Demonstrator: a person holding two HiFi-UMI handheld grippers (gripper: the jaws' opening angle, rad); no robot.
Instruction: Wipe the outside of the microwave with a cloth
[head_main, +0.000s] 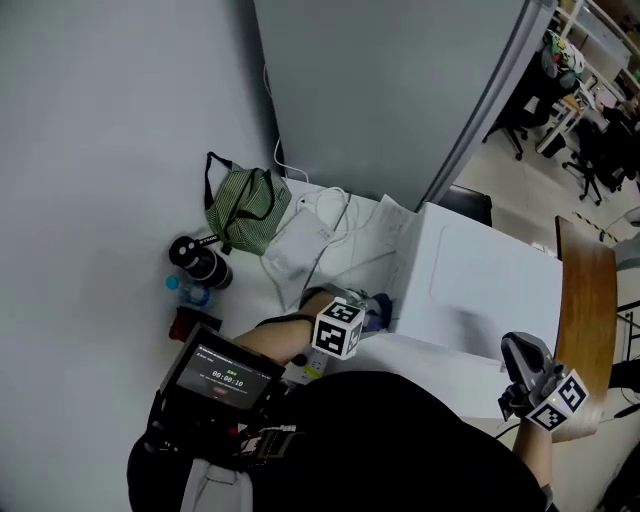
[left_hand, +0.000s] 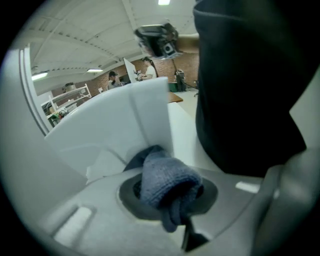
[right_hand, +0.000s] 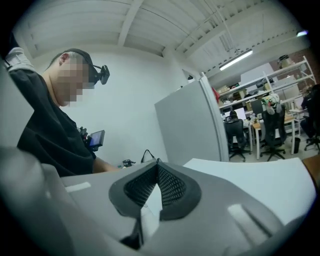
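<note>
Pinching the blue cloth (left_hand: 162, 177) in my left tongs (left_hand: 170, 200), I've got the jaws closed on a soft bunched wad of it, with a loose tail drooping under the pads. It sits low against the left side wall of the white microwave (head_main: 490, 290), at the near corner. I reckon this cloth is light and floppy and will fold or drag rather than push. The hold belongs on the thick middle of the wad, as it is now, so a fat pad faces the panel. The microwave looks smooth, boxy and heavy enough to stay put under a light rub.

My right tongs (right_hand: 157, 167) hover by the microwave's near right corner, pads together at the tips, nothing between them.

Now the awkward part: from the head view the marker cube covers the spot where cloth meets wall, so I can't confirm contact. My dark shirt blocks the near face, and I can't tell where the door is.
</note>
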